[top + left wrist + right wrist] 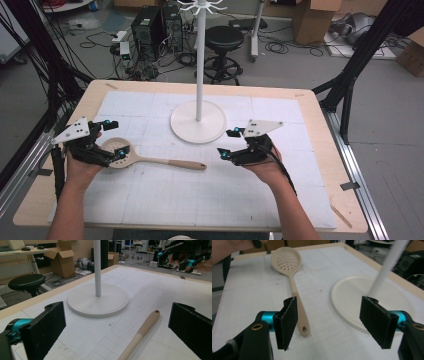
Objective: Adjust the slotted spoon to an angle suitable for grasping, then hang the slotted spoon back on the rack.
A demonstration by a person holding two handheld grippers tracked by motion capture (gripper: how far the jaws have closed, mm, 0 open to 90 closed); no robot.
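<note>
Slotted spoon (150, 157) flat on tabletop (310, 120), just left-front of rack base (198, 122). Left gripper (113, 138) jaws spread over bowel end, right gripper (228, 143) jaws apart near handle tip. Nothing grasped yet; pickup, likely hanging on rack, all remaining.

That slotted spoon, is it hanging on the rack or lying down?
Lying down. The slotted spoon rests flat on the white mat, beside the rack's round base, with both grippers open and neither holding it.
</note>
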